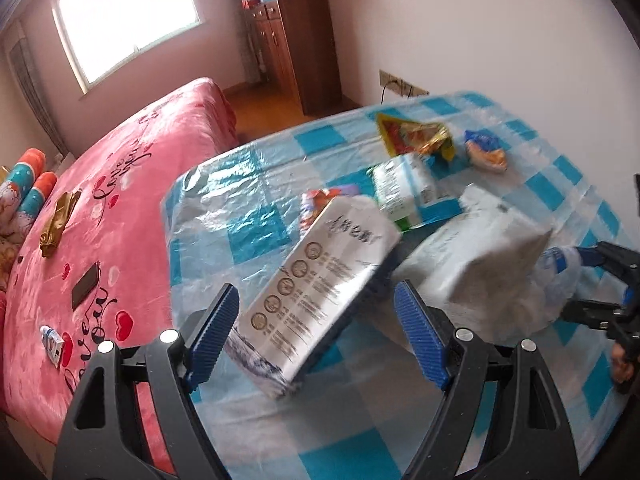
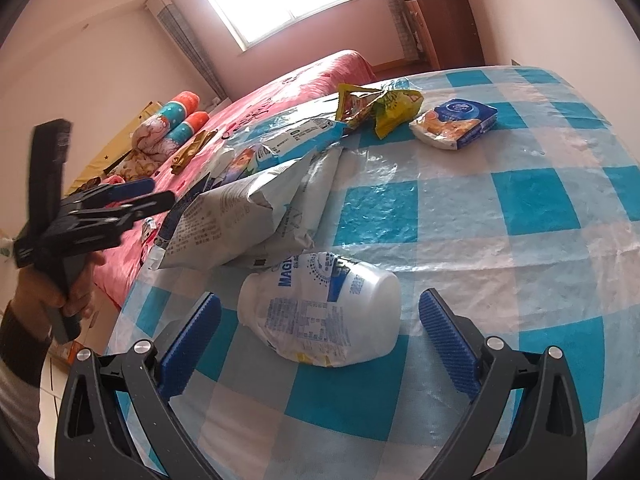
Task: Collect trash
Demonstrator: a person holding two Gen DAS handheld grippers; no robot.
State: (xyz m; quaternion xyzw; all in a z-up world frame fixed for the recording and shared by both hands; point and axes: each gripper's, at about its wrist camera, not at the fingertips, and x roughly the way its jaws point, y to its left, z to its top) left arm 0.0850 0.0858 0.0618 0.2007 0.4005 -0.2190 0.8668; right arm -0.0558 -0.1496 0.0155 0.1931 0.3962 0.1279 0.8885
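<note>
Trash lies on a table with a blue-and-white checked cover (image 1: 256,176) (image 2: 520,200). My left gripper (image 1: 316,320) is open around the near end of a white printed box (image 1: 316,288), not touching it. A crumpled white paper bag (image 1: 476,256) (image 2: 240,216) lies beside it. My right gripper (image 2: 320,328) is open around a crushed white plastic bottle (image 2: 324,312) lying on its side; the bottle also shows in the left wrist view (image 1: 560,276). Further back lie a green-white carton (image 1: 404,184), a yellow-red snack wrapper (image 1: 416,136) (image 2: 376,108) and a blue tissue pack (image 1: 484,148) (image 2: 456,120).
A pink bed (image 1: 120,184) stands left of the table, with a phone (image 1: 85,285), a gold wrapper (image 1: 60,220) and a small carton (image 1: 52,344) on it. A wooden wardrobe (image 1: 288,40) stands at the back wall. The table's near edge runs below both grippers.
</note>
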